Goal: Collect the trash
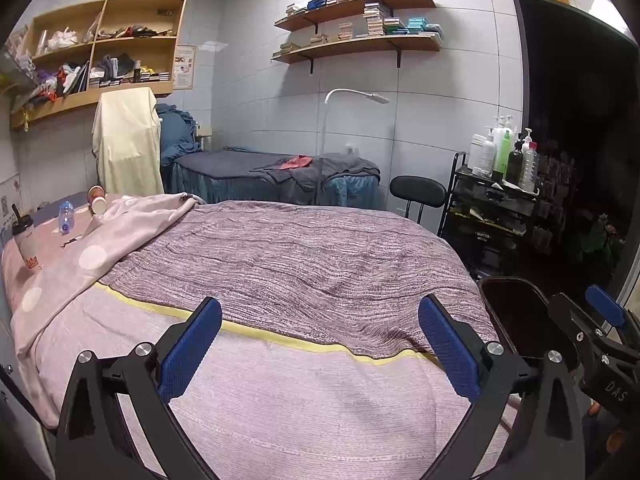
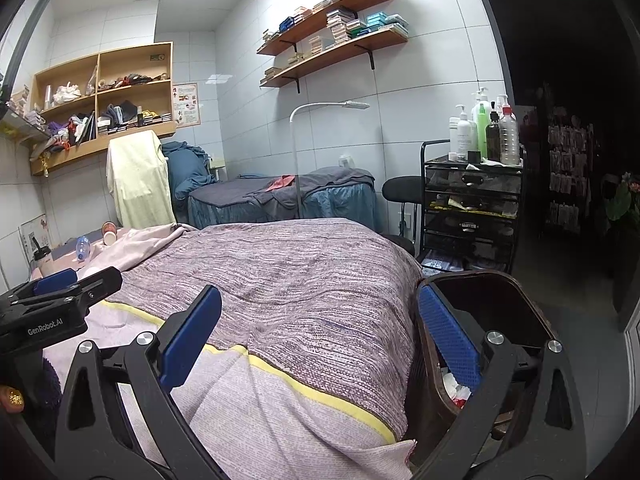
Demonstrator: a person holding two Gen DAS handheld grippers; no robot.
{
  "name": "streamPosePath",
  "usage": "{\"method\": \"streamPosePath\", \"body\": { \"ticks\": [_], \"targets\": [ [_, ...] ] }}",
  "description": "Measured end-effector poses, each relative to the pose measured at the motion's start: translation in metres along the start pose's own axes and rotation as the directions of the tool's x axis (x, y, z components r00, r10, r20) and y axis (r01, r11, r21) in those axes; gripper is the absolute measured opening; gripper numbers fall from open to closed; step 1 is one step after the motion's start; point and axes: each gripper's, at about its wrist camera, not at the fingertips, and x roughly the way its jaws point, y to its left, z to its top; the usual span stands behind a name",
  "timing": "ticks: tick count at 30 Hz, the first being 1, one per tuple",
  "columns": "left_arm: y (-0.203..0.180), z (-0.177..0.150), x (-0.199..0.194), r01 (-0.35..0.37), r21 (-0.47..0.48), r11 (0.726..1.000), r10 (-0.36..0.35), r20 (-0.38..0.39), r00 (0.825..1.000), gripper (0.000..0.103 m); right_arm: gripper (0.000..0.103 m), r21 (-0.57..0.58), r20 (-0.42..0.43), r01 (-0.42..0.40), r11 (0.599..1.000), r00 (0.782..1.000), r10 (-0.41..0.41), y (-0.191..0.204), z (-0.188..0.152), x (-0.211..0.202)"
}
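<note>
Trash lies at the far left end of the bed: a clear plastic bottle (image 1: 65,216) on its side, paper cups (image 1: 97,199) tipped over, and a lidded drink cup with a straw (image 1: 25,240). They also show in the right wrist view: bottle (image 2: 82,249), paper cup (image 2: 109,233). A dark brown trash bin (image 2: 486,304) stands at the bed's right side with some scraps inside; it also shows in the left wrist view (image 1: 516,320). My left gripper (image 1: 320,344) is open and empty over the bed. My right gripper (image 2: 320,340) is open and empty, its right finger over the bin's rim.
The bed (image 1: 280,264) carries a purple striped cover and a pink dotted blanket (image 1: 120,232). A black trolley with bottles (image 2: 472,208) and a black stool (image 2: 404,190) stand to the right. A second bed (image 1: 276,176), a floor lamp (image 1: 324,148) and wall shelves are behind.
</note>
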Motion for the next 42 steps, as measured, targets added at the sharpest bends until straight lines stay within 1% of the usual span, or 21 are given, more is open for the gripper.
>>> {"method": "streamPosePath", "body": {
  "ticks": [8, 42],
  "targets": [
    [0.0017, -0.0007, 0.0033, 0.001, 0.004, 1.000, -0.001, -0.014, 1.000, 0.097, 0.097, -0.001, -0.013, -0.001, 1.000, 1.000, 0.001, 0.0012, -0.0021, 0.0024],
    [0.0000, -0.0014, 0.0049, 0.006, 0.018, 1.000, -0.005, -0.018, 1.000, 0.097, 0.097, 0.005, -0.023, -0.002, 1.000, 1.000, 0.002, 0.0042, -0.0052, 0.0046]
  ]
}}
